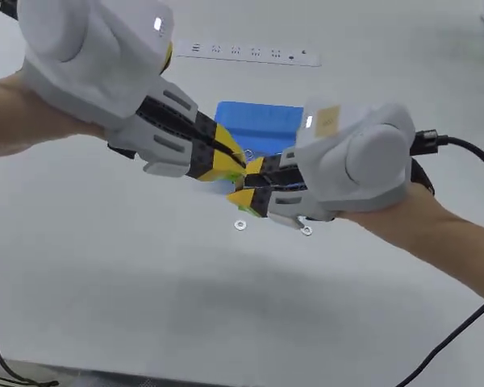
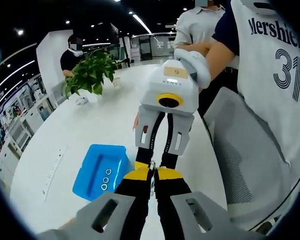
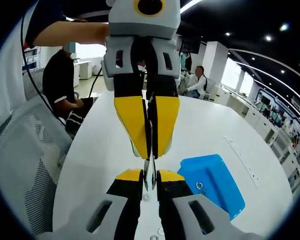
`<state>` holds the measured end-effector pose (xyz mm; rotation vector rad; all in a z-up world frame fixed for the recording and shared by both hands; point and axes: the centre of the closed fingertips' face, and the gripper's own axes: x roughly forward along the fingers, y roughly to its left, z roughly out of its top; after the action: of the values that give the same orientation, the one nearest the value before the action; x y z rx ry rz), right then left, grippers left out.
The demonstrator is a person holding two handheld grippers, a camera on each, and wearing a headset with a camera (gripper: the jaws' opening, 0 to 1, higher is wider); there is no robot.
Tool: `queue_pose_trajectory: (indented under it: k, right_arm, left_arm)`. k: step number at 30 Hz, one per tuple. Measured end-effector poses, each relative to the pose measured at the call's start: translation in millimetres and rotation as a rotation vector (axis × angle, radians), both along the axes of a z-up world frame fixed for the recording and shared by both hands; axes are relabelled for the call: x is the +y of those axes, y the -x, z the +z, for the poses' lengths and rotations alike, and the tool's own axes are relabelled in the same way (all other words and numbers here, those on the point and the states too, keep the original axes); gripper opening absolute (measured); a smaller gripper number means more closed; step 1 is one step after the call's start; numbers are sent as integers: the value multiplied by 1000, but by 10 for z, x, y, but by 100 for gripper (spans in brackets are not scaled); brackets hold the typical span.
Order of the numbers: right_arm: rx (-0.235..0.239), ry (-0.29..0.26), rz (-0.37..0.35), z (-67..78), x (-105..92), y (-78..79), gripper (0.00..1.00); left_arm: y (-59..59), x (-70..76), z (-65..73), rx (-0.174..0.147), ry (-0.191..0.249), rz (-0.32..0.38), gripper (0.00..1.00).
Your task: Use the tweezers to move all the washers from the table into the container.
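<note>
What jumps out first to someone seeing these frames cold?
The left gripper and right gripper meet tip to tip above the white table, each with jaws closed on the thin metal tweezers. Behind them sits the blue rectangular plastic container holding collected washers, and two small silver washers lie loose on the table beside the right gripper.

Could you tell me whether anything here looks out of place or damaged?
Nothing looks spilled or damaged. The blue container sits flat, and two washers lie on the table near it. The one oddity: the left gripper and right gripper meet tip to tip, both seemingly pinching the tweezers.
</note>
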<state>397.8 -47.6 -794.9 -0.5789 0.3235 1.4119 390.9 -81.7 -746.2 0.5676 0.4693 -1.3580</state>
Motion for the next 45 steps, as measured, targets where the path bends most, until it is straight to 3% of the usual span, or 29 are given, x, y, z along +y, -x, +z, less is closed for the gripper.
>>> queue_pose_trajectory:
  k: [2,21,31,45]
  right_arm:
    - [19,-18,-4,-18,11,21,12]
    - [74,19,1,-352,41,34,12]
    - [94,29,-6,-461,34,-5,12]
    - [103,28,-20,-502,17,-43,12]
  left_arm:
    - [12,0,-15,0,0,-3,6]
    - [-14,57,-344,59,4,13,6]
    - [0,-3,-412,70,7,18,6]
    - [-11,-91,-418,69,18,20,6]
